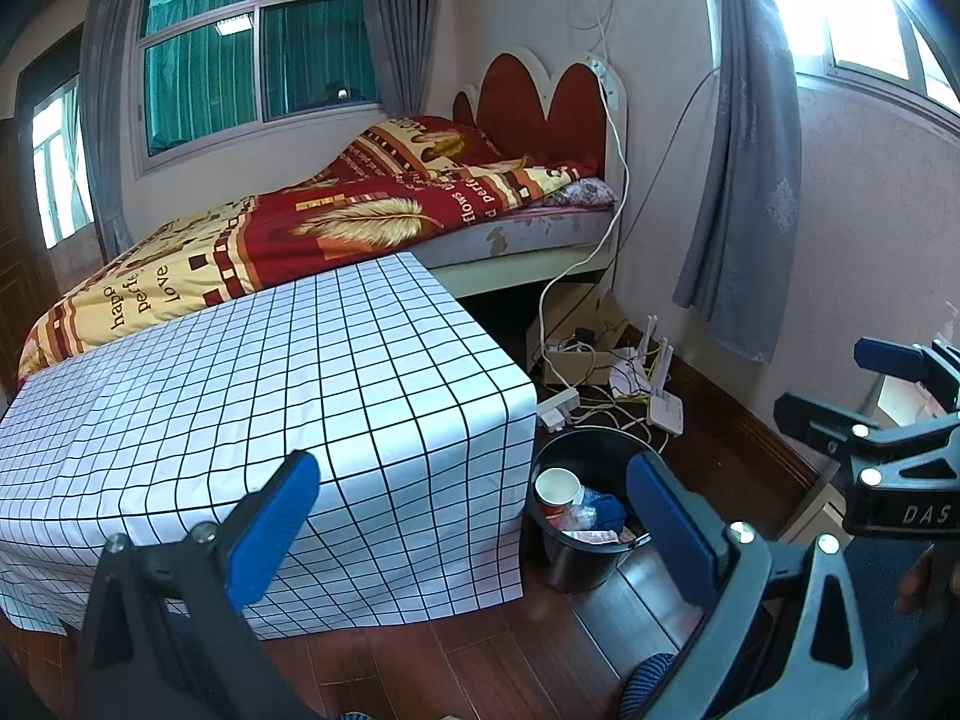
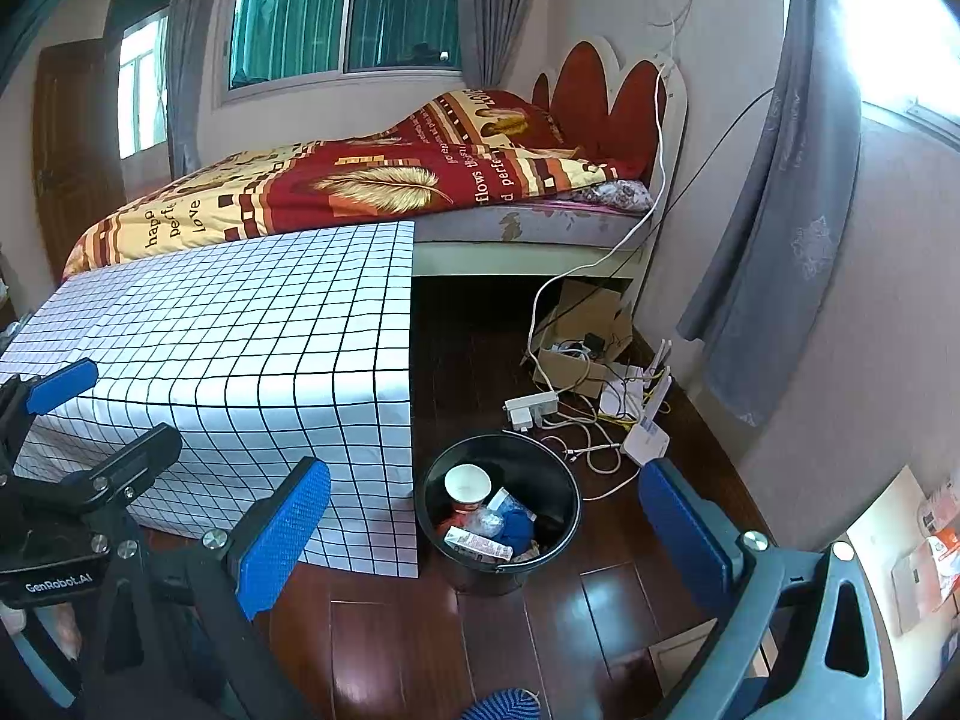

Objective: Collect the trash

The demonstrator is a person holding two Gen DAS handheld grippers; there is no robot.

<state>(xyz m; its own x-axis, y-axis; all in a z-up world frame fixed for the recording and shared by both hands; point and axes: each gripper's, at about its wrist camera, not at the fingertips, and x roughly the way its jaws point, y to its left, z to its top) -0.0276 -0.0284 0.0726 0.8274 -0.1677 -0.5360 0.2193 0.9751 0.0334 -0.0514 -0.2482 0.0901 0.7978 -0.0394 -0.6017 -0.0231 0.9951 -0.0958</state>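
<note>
Black bucket (image 2: 501,510): stands on the wood floor (image 2: 420,630) at 6 o'clock, just beside the table's hanging corner.
Trash inside: a paper cup (image 2: 467,485), a blue wad (image 2: 517,525), a flat packet (image 2: 477,543) and clear wrappers — already collected, by the look of it.
Table (image 2: 228,324): checked cloth bare (nothing left on top that shows).
Left gripper (image 1: 474,516): jaws wide apart, empty.
Right gripper (image 2: 486,534): jaws wide apart, empty.
Progress: likely finished — no loose trash visible.
</note>
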